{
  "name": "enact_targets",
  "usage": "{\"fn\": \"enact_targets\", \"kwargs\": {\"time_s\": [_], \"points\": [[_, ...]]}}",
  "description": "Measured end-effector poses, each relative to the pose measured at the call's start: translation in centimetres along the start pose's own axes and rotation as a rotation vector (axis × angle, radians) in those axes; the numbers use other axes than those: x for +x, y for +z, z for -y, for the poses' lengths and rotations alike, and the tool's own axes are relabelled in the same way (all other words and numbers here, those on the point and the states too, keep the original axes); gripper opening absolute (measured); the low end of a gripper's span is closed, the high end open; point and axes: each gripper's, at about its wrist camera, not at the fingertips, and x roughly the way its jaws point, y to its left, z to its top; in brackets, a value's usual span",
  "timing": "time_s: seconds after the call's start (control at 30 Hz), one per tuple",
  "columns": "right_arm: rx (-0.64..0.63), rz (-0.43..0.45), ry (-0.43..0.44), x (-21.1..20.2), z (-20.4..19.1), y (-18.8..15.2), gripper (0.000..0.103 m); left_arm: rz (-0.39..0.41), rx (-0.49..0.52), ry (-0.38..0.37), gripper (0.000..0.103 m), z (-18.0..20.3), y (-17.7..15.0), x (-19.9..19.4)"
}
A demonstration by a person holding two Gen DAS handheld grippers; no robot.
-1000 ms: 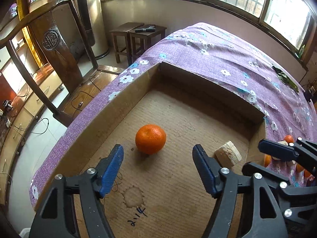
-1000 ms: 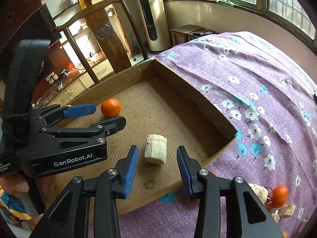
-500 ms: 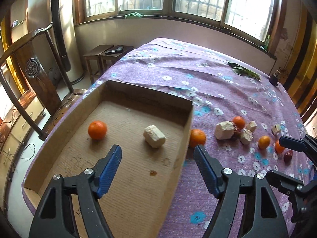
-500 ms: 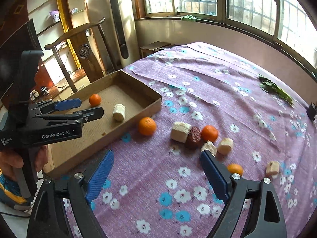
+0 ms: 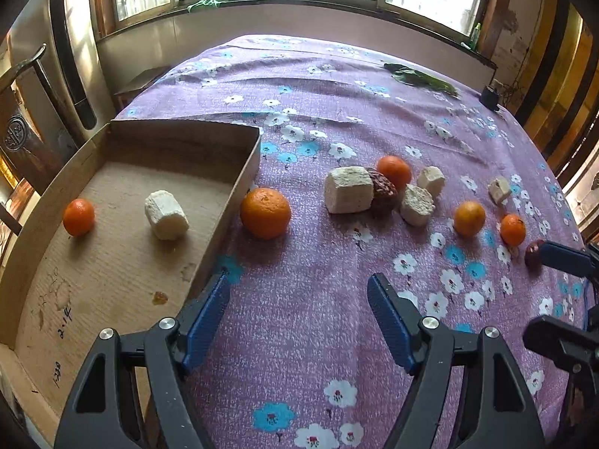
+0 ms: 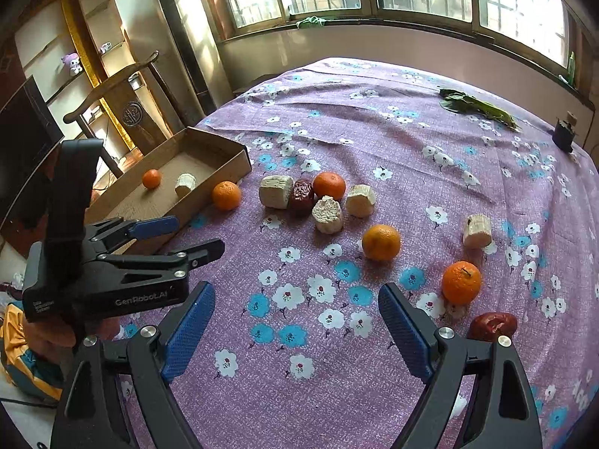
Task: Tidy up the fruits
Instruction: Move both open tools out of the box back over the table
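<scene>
A shallow cardboard box (image 5: 232, 187) sits at the left on the purple flowered cloth. It holds a small orange (image 5: 78, 217) and a pale spongy chunk (image 5: 166, 215). Another orange (image 5: 265, 212) rests against the box's outer wall. Further right lies a cluster of pale chunks (image 5: 348, 194), a red date (image 5: 383, 191) and an orange (image 5: 394, 171), then two more oranges (image 6: 381, 242) (image 6: 461, 281) and a second date (image 6: 492, 325). My left gripper (image 5: 297, 288) hangs open over bare cloth beside the box corner. My right gripper (image 6: 295, 295) stands wide open over the cloth, empty.
Green leaves (image 6: 479, 108) and a small dark object (image 6: 563, 134) lie at the far side of the table. A wooden chair (image 6: 123, 101) stands behind the box. A lone pale chunk (image 6: 477, 231) sits at the right. A person's hand (image 6: 48, 333) holds the left gripper.
Both grippers swung right, away from the box and out over the cloth. The right jaws widened and left the pale chunk lying in the box.
</scene>
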Motion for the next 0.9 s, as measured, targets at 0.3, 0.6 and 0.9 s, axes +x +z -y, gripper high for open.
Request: {"fn": "enact_targets", "kwargs": {"time_s": [0.3, 0.6, 0.9], "points": [[0.043, -0.001, 0.039, 0.5, 1.4, -0.3, 0.092, -0.007, 0.013, -0.035, 0.075, 0.2, 2.7, 2.5], [0.096, 0.01, 0.067, 0.7, 3.3, -0.4, 0.092, 0.023, 0.12, 0.01, 0.069, 1.4, 3.7, 3.7], [0.114, 0.001, 0.077, 0.8, 3.6, -0.2, 0.092, 0.044, 0.126, -0.114, 0.068, 1.0, 3.7, 2.5]]}}
